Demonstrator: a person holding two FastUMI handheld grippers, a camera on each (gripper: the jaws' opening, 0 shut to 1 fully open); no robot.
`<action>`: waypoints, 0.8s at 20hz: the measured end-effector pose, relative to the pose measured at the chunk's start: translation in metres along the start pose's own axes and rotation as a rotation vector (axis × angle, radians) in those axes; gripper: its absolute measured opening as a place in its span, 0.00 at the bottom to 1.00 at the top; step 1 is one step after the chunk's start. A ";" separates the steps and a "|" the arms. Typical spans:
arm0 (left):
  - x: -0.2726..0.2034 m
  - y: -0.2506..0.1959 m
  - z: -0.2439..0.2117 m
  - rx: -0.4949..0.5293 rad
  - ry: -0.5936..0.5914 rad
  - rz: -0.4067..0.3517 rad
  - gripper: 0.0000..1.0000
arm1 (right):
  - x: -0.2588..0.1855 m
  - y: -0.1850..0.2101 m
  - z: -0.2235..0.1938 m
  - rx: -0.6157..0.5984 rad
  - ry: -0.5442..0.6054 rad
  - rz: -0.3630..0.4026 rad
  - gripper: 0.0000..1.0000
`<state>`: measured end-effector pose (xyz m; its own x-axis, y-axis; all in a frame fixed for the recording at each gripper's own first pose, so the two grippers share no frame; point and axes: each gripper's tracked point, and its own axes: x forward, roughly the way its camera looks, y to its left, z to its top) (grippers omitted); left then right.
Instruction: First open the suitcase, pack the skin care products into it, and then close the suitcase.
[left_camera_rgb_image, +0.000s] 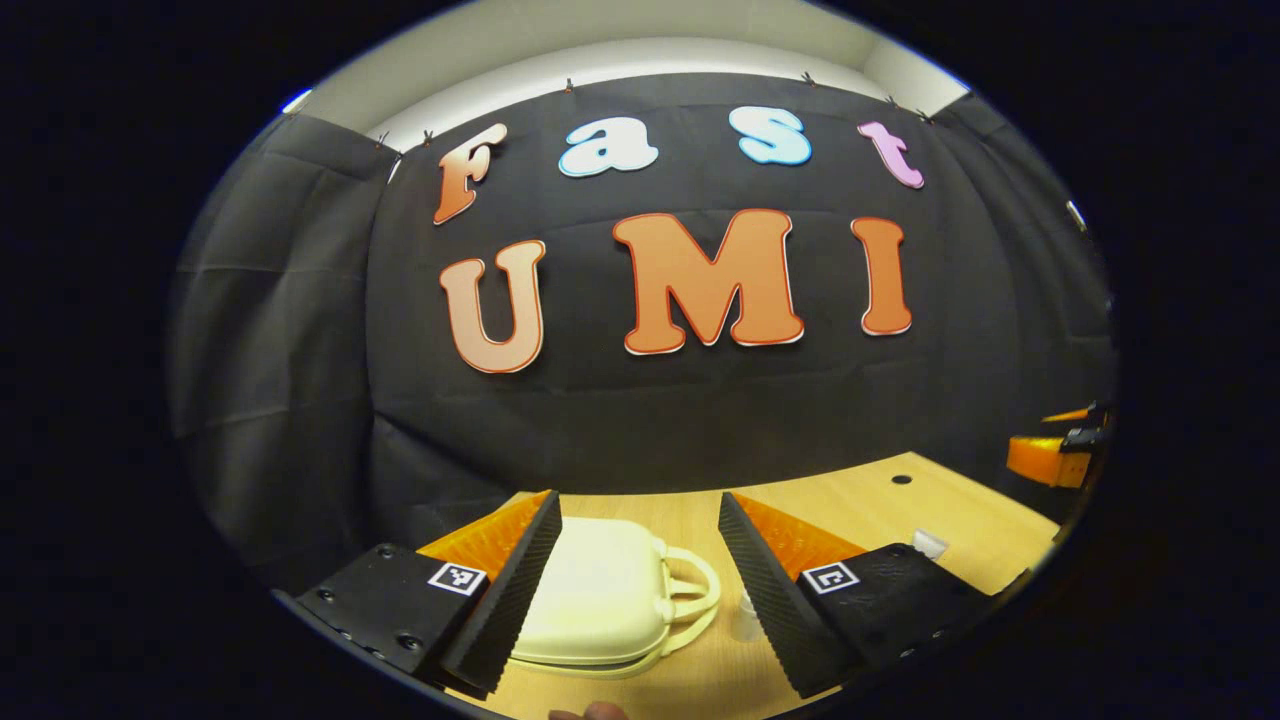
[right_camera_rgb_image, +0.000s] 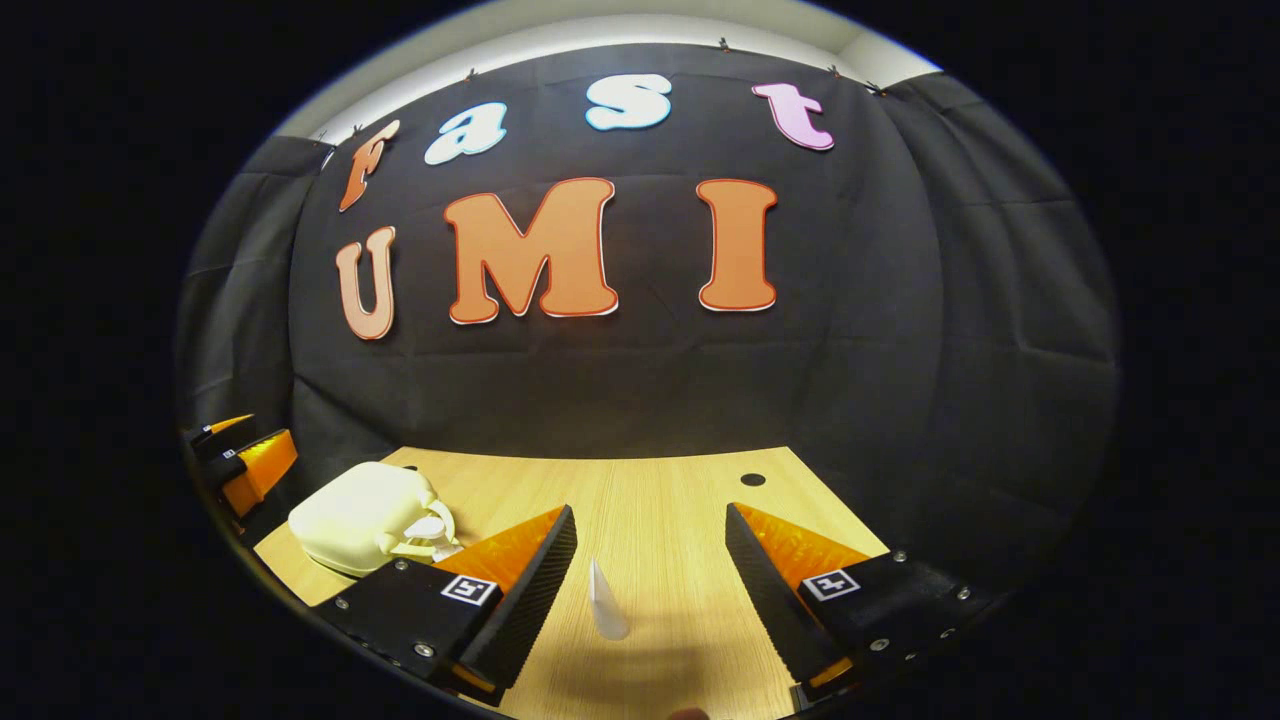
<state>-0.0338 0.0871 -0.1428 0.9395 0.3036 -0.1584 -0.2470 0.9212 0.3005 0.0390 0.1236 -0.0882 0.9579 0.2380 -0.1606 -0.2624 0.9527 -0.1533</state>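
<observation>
- Broadly, wooden table (right_camera_rgb_image: 660, 500) spread in front of the black cloth wall, largest thing in both views, with a small dark round hole (right_camera_rgb_image: 752, 479) near its far edge.
- Next in size, cream suitcase (left_camera_rgb_image: 600, 590) lying flat and closed on the table, handle (left_camera_rgb_image: 695, 590) turned toward the side where the small containers stand; in the right gripper view seen toward the table's left end (right_camera_rgb_image: 365, 515).
- Left gripper (left_camera_rgb_image: 640, 590) hovering just before the suitcase, fingers spread wide with the case framed in the gap between them, gripping nothing; no contact with the case discernible. Seen from the right gripper view as an orange-and-black shape (right_camera_rgb_image: 245, 465) beyond the suitcase, at the table's left edge.
- Right gripper (right_camera_rgb_image: 650, 600) held over bare table well to the right of the suitcase, jaws likewise wide apart and empty. Glimpsed in the left gripper view at the far right edge (left_camera_rgb_image: 1055, 455).
- Small white tube (right_camera_rgb_image: 605, 605) standing upright on the table, well apart from the suitcase, in the gap between the right gripper's fingers but touching neither.
- Small clear bottle (left_camera_rgb_image: 747, 615) just beside the suitcase handle, partly hidden by a finger.
- Another small white item (left_camera_rgb_image: 928, 543) farther from the suitcase, too hidden to identify.
</observation>
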 end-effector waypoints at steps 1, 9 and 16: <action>0.004 0.000 -0.002 0.057 0.002 0.006 0.99 | -0.001 -0.002 -0.001 0.005 0.003 -0.005 0.95; 0.023 -0.045 -0.060 0.581 0.063 -0.124 0.99 | -0.010 -0.041 -0.033 0.025 0.069 -0.103 0.95; 0.057 -0.083 -0.126 0.907 0.146 -0.217 0.99 | -0.022 -0.095 -0.057 0.092 0.123 -0.230 0.95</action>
<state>0.0100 0.0591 -0.2956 0.8890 0.2320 -0.3947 0.2662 0.4394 0.8579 0.0368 0.0169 -0.1253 0.9683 -0.0056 -0.2495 -0.0229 0.9935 -0.1112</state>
